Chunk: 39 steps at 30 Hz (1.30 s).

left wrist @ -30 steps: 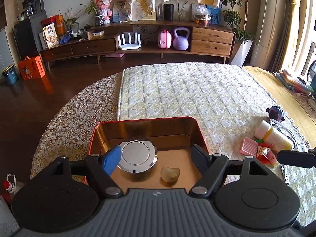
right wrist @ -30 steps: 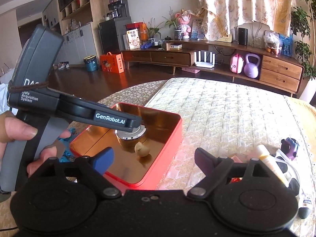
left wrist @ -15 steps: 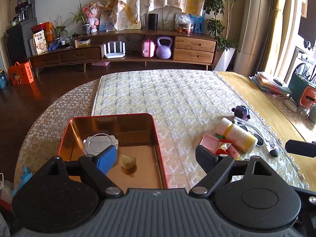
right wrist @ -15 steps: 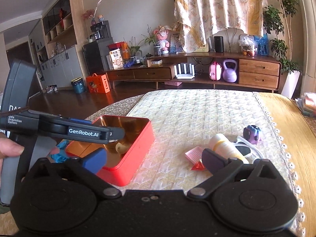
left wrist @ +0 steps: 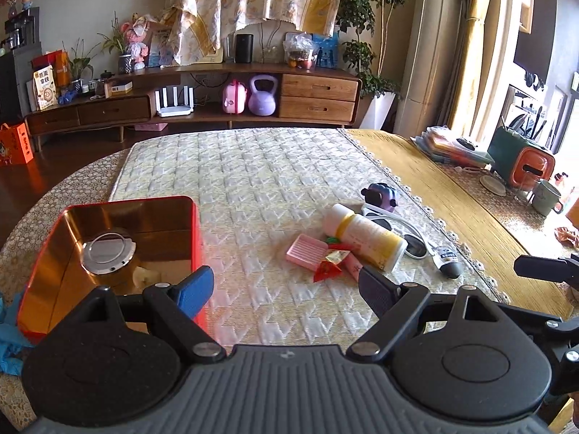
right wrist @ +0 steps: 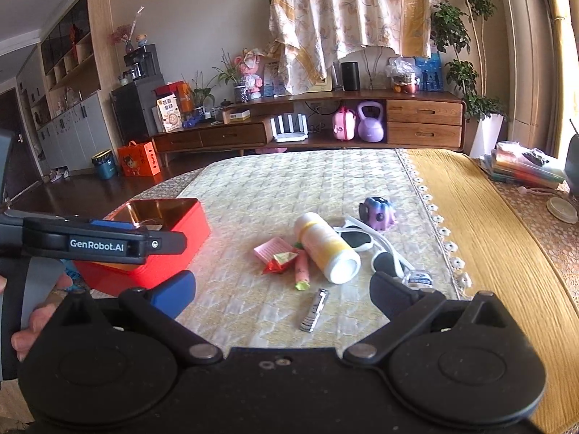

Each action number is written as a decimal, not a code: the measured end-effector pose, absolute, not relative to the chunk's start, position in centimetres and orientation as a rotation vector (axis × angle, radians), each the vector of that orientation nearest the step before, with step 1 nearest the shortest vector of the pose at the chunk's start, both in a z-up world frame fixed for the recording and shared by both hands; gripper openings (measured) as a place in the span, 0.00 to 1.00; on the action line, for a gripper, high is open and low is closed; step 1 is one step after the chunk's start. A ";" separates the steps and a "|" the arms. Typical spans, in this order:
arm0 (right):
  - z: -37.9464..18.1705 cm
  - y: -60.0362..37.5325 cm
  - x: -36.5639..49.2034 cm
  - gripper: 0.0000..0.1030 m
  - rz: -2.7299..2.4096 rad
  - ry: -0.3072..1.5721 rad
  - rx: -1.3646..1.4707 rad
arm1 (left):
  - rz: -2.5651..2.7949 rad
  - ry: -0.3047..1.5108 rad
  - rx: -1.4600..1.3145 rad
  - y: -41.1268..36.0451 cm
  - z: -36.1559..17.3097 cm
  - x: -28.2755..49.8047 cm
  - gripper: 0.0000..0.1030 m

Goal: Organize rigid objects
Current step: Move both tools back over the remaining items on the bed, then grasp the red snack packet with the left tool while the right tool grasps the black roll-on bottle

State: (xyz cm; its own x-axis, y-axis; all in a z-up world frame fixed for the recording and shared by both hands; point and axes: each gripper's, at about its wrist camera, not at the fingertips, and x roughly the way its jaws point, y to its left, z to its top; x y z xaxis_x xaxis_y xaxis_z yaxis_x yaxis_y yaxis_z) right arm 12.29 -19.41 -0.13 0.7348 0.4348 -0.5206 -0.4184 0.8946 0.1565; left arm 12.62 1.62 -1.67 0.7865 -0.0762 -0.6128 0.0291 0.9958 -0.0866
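A red tin box (left wrist: 195, 238) stands at the left with a round metal lid (left wrist: 108, 252) and a pale piece (left wrist: 144, 276) inside. To its right lies a pile: a white and yellow bottle (left wrist: 365, 237), a pink ridged box (left wrist: 305, 251), a red wrapper (left wrist: 327, 267), white sunglasses (left wrist: 409, 242) and a purple toy (left wrist: 380, 195). My left gripper (left wrist: 284, 289) is open and empty, between the tin and the pile. My right gripper (right wrist: 282, 293) is open, with a metal nail clipper (right wrist: 314, 310) lying just ahead between its fingers, untouched. The bottle (right wrist: 327, 249) is beyond it.
A lace edge (left wrist: 434, 217) ends the quilted mat; the yellow cloth beyond holds stacked books (left wrist: 452, 148), an orange and green box (left wrist: 521, 162) and a mug (left wrist: 546, 197). Blue cloth (left wrist: 9, 343) lies left of the tin. A hand (right wrist: 39, 311) holds the left tool.
Both views have swung right, from over the red tin toward the pile of small things. Both grippers' jaws stand a little wider than before. The nail clipper has come into the right view.
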 end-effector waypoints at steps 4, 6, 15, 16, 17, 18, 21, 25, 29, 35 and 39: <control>-1.1 -21.3 12.8 1.00 0.430 0.586 0.028 | -0.077 0.673 -0.093 0.3 -2.6 13.2 0.85; -1.5 -22.0 13.2 1.00 0.411 0.590 0.028 | -0.076 0.684 -0.095 -0.2 -3.2 13.7 0.85; -3.8 -24.2 15.4 0.97 0.344 0.601 0.007 | -0.063 0.709 -0.068 -2.4 -5.6 16.4 0.85; -4.0 -24.3 15.7 0.97 0.342 0.605 0.007 | -0.061 0.714 -0.067 -2.4 -5.8 16.8 0.85; -4.2 -24.3 16.0 0.97 0.342 0.609 0.008 | -0.056 0.719 -0.064 -2.5 -6.1 17.2 0.85; -4.4 -24.4 16.3 0.96 0.339 0.611 0.007 | -0.053 0.722 -0.059 -2.6 -6.4 17.7 0.85; -5.1 -24.6 17.3 0.93 0.326 0.620 0.002 | -0.039 0.728 -0.042 -2.7 -7.3 18.9 0.85; -6.0 -24.7 18.9 0.86 0.319 0.641 0.007 | -0.046 0.736 -0.011 -3.0 -8.3 20.4 0.85; -6.7 -24.6 20.3 0.79 0.304 0.657 0.004 | -0.040 0.750 0.005 -3.1 -9.3 21.8 0.85; -7.4 -24.5 21.7 0.73 0.292 0.668 0.008 | -0.056 0.759 0.022 -3.2 -10.0 23.0 0.74; -7.8 -24.4 22.4 0.67 0.288 0.673 0.004 | -0.078 0.759 0.045 -3.5 -10.4 23.5 0.61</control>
State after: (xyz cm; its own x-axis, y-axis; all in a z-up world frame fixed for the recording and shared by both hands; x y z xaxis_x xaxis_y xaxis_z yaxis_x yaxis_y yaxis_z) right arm 22.38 -24.38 -7.79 0.7438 0.2641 -0.6140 -0.2617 0.9604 0.0960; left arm 23.55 -3.48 -10.39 0.7229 -0.0545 -0.6888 0.0870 0.9961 0.0125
